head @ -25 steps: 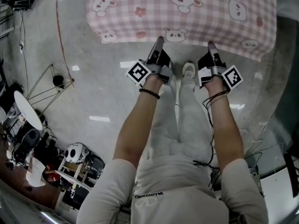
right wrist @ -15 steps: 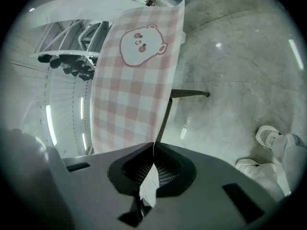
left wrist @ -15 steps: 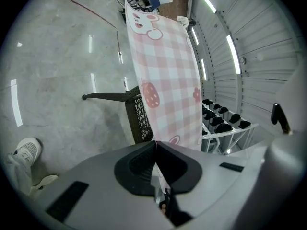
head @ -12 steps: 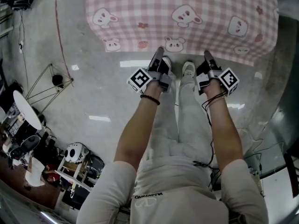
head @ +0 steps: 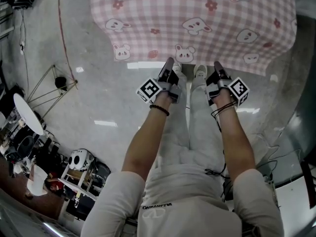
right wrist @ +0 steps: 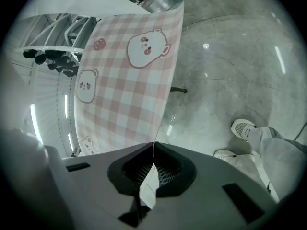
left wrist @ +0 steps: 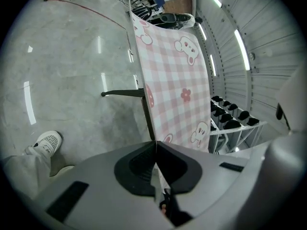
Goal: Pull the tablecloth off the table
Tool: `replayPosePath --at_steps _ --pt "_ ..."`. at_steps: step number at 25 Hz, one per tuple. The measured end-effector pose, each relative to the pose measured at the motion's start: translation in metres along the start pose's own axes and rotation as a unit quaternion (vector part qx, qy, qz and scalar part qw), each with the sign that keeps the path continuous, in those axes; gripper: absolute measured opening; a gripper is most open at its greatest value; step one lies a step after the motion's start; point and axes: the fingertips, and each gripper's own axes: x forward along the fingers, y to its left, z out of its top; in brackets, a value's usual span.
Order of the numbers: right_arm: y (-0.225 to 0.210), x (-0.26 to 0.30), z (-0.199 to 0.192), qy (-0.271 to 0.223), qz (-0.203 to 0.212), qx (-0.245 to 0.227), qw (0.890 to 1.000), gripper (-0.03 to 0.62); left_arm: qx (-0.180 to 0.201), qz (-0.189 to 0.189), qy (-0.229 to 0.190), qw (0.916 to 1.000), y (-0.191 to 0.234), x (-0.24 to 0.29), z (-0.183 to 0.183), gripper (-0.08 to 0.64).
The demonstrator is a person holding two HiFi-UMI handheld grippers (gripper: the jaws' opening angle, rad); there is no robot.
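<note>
while my left claw [left wrist: 155,143] is pinched shut on the hem of the tablecloth [left wrist: 172,80], the cloth's edge runs straight out from between its closed jaws. my right claw [right wrist: 153,146] is clamped on the same hem further along, with a strip of cloth caught between its pads. both claws sit side by side at the near edge, their marker cubes [head: 149,90] turned outward. the pink checked cloth, printed with bears and flowers, spreads away from me above the grey floor [head: 98,102]. a dark bar [left wrist: 122,94] shows beside it in the left gripper view. my white shoes [head: 199,73] stand between the claws.
</note>
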Motion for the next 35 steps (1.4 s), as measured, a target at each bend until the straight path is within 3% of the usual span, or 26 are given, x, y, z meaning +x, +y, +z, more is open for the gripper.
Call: replayPosePath --at_steps 4,7,9,14,17,22,25,29,35 --pt "0.006 -0.013 -0.002 -0.014 0.034 -0.01 0.999 0.011 -0.063 -0.058 -0.013 0.9962 -0.02 -0.005 -0.008 0.002" --pt "0.01 -0.023 -0.005 -0.016 0.047 -0.016 0.999 0.011 -0.037 -0.084 -0.003 0.9958 -0.026 -0.015 -0.008 0.002" --pt "0.008 -0.021 -0.007 -0.001 0.033 -0.02 0.999 0.011 -0.032 -0.082 0.008 0.9961 -0.025 -0.016 -0.006 0.002" --pt "-0.006 -0.031 -0.016 0.027 -0.051 0.006 0.998 0.011 -0.061 -0.028 0.025 0.9975 -0.029 -0.022 -0.012 0.002" --pt "-0.044 -0.048 -0.021 0.035 -0.099 0.025 0.994 0.011 -0.011 0.039 0.05 0.9979 -0.001 -0.035 -0.033 0.002" --pt "-0.089 -0.038 -0.03 0.071 -0.181 0.029 0.98 0.012 -0.011 0.108 0.077 0.991 0.045 -0.031 -0.049 0.002" --pt "-0.107 -0.038 -0.036 0.081 -0.21 0.023 0.974 0.012 -0.022 0.132 0.089 0.987 0.061 -0.036 -0.055 0.002" --pt "-0.147 -0.06 -0.025 0.09 -0.23 0.033 0.969 0.012 -0.029 0.154 0.101 0.9825 0.079 -0.038 -0.095 0.002" --pt "-0.191 -0.074 -0.059 0.116 -0.27 0.041 0.955 0.012 -0.04 0.184 0.112 0.9757 0.119 -0.072 -0.108 0.002"
